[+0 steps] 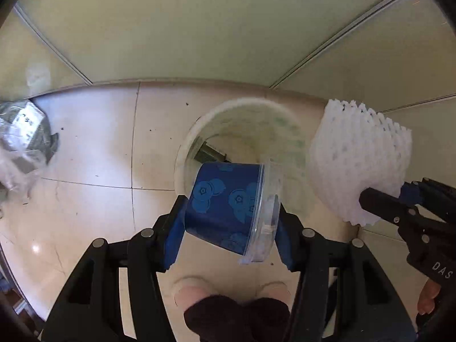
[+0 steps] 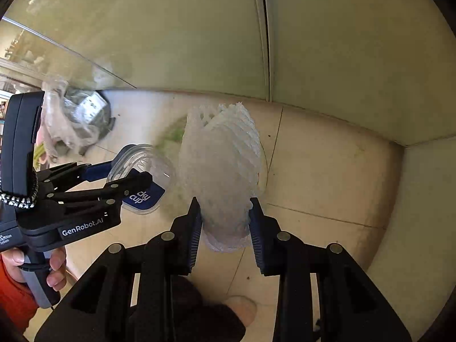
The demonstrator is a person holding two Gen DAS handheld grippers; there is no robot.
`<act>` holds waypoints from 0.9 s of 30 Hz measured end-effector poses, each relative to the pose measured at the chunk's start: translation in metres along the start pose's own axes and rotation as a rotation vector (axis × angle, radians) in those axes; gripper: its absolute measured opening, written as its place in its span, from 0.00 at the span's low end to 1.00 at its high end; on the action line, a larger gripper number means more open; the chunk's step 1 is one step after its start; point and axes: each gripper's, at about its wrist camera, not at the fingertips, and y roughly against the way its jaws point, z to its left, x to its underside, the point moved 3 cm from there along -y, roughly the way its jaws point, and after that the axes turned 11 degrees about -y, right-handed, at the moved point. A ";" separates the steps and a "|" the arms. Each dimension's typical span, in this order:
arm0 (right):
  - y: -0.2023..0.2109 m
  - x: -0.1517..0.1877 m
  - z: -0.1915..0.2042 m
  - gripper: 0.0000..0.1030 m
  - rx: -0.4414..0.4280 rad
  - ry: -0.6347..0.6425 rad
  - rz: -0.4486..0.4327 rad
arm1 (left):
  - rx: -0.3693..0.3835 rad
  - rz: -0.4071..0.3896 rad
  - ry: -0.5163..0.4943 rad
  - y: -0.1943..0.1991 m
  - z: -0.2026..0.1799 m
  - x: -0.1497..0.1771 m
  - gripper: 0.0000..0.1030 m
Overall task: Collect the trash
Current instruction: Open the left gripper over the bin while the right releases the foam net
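Blue cup [image 1: 228,211] sideways, lid rightward, foam net [image 2: 221,171] upright above bin [image 1: 185,154]

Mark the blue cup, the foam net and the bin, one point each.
blue cup [image 1: 225,208]: left wrist view, on its printed side wall.
foam net [image 2: 222,165]: right wrist view, on its mesh middle.
bin [image 1: 242,108]: left wrist view, on its far rim.

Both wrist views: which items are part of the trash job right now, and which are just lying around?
In the job:
- blue cup, shut in the left gripper
- white foam net, shut in the right gripper
- white bin below both

Lying about:
- clear plastic bag and grey packet on the floor by the wall; trash perhaps, but untouched
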 end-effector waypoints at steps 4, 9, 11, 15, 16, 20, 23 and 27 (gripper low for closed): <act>-0.028 -0.003 0.002 0.33 -0.029 0.012 0.053 | -0.007 0.017 -0.006 -0.029 0.000 -0.002 0.53; -0.036 0.002 0.002 0.37 -0.026 0.014 0.050 | 0.002 0.002 -0.012 -0.032 -0.004 -0.005 0.53; -0.034 0.004 -0.004 0.38 -0.033 0.010 0.048 | -0.026 0.002 -0.031 -0.029 -0.006 -0.006 0.54; -0.024 0.005 -0.005 0.38 -0.016 0.016 0.045 | -0.042 -0.005 -0.059 -0.010 -0.012 -0.011 0.53; -0.018 0.005 -0.004 0.38 -0.011 0.018 0.040 | -0.044 -0.006 -0.057 -0.003 -0.013 -0.011 0.53; 0.016 0.004 0.001 0.38 -0.021 0.008 0.017 | -0.045 -0.022 -0.039 0.035 -0.015 -0.012 0.53; 0.052 0.006 0.012 0.43 -0.020 0.007 -0.009 | -0.055 -0.034 -0.025 0.075 -0.017 -0.011 0.54; 0.088 0.006 0.026 0.63 -0.032 0.031 -0.058 | -0.083 -0.063 -0.023 0.117 -0.013 -0.008 0.54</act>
